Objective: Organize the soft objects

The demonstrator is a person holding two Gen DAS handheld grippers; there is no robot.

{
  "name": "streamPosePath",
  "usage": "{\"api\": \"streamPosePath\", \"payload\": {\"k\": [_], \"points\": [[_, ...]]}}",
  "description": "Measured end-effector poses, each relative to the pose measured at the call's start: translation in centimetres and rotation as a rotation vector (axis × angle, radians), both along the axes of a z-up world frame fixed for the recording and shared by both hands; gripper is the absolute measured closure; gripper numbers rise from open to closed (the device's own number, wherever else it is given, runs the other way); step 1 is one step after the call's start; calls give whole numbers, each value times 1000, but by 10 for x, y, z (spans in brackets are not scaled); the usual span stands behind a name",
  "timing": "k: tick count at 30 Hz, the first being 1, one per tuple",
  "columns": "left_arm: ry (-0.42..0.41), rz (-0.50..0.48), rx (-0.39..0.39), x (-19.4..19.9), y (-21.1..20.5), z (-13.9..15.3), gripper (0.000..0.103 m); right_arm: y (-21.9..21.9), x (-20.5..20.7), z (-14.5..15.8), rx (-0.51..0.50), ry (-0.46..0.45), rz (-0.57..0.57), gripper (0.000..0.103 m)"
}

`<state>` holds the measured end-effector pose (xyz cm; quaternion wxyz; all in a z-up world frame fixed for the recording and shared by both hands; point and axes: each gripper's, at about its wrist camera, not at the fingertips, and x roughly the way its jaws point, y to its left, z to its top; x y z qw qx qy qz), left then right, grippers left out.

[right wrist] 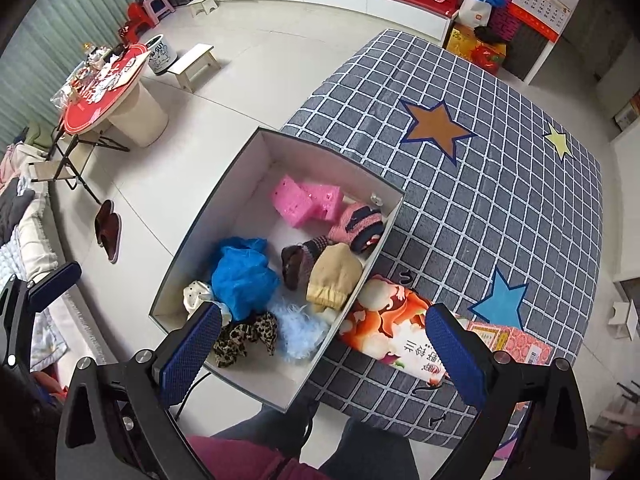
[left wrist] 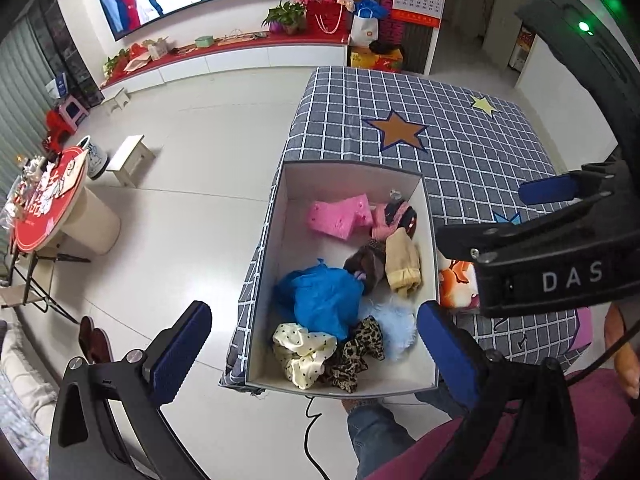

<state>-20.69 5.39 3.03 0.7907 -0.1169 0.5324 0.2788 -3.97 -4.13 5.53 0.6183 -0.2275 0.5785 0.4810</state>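
A white box stands at the near left corner of the checked table. In it lie a pink sponge, a blue bag, a beige mitten, a dotted cream scrunchie, a leopard scrunchie and pale blue fluff. My left gripper is open and empty above the box's near end. My right gripper is open and empty above the box's near right corner; it also shows in the left wrist view.
An orange patterned tissue pack and a pink carton lie on the table right of the box. A round red side table, white stools and slippers are on the floor to the left.
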Motion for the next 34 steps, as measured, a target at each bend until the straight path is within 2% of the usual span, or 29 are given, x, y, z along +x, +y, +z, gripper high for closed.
{"api": "streamPosePath", "payload": {"k": [12, 22, 29, 34], "points": [[54, 22, -22, -7, -5, -9, 0, -12, -5, -8, -30, 38, -16, 1], [56, 18, -14, -14, -9, -6, 0, -21, -12, -7, -26, 45, -26, 1], [49, 16, -16, -18, -9, -5, 0, -24, -15, -4, -23, 38, -36, 1], [-15, 31, -40, -25, -4, 1, 0, -27, -16, -3, -22, 37, -48, 1]]}}
